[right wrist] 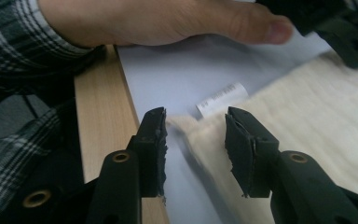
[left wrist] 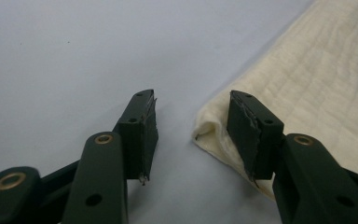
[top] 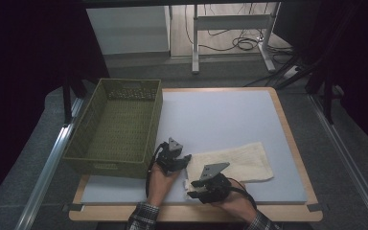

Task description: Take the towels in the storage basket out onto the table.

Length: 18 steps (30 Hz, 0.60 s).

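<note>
A cream folded towel point(top: 237, 162) lies flat on the pale grey table point(top: 220, 115), toward its near right part, with a small white label point(right wrist: 221, 99) sticking out at its near left corner. The left gripper point(top: 187, 158) sits low at the towel's far left corner, its jaws spread wide on either side of that folded corner without pinching it. The right gripper point(top: 190, 193) is down at the near left corner, jaws also parted wide, the cloth edge lying between them, not clamped. Both hands come in from the near edge, plaid sleeves point(top: 143, 215) showing. An olive woven basket point(top: 96, 163) stands to the left, just beside the left gripper.
</note>
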{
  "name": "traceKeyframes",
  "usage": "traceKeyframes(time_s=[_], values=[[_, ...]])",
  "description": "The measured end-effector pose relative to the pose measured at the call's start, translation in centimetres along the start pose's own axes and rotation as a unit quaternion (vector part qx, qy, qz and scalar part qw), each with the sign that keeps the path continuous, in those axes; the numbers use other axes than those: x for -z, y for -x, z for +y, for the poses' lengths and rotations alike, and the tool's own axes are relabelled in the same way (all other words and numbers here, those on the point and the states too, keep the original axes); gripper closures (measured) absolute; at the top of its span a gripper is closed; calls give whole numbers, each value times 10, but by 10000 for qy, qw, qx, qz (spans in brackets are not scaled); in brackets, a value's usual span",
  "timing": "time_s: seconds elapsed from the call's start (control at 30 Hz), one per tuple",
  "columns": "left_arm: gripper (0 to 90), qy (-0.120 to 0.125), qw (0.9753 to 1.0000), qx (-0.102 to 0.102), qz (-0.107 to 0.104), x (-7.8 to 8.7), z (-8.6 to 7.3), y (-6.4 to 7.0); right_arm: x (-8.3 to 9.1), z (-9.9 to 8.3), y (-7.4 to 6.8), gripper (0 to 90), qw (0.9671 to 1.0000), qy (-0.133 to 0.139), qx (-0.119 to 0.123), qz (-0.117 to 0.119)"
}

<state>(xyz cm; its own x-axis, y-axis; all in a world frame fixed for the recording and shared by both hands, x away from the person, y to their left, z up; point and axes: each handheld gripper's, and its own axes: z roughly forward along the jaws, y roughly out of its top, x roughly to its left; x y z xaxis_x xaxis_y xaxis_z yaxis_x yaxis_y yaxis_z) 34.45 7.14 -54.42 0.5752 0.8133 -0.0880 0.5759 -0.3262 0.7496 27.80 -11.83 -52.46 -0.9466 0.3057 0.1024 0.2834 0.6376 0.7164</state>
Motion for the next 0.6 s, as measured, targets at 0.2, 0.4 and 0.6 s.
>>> traceKeyframes(time_s=[0.2, 0.4, 0.6], values=[[521, -5, 10000, 9, 2, 0, 0, 0, -11, 0, -3, 626, 9995, -79, 119, -279], [571, 3, 9999, -29, 98, 0, 0, 2, -7, -4, -1, 832, 9990, -75, 94, -430], [860, -16, 9995, -314, -92, 0, 1, 8, -6, -6, 5, 854, 9997, 52, -72, -246]])
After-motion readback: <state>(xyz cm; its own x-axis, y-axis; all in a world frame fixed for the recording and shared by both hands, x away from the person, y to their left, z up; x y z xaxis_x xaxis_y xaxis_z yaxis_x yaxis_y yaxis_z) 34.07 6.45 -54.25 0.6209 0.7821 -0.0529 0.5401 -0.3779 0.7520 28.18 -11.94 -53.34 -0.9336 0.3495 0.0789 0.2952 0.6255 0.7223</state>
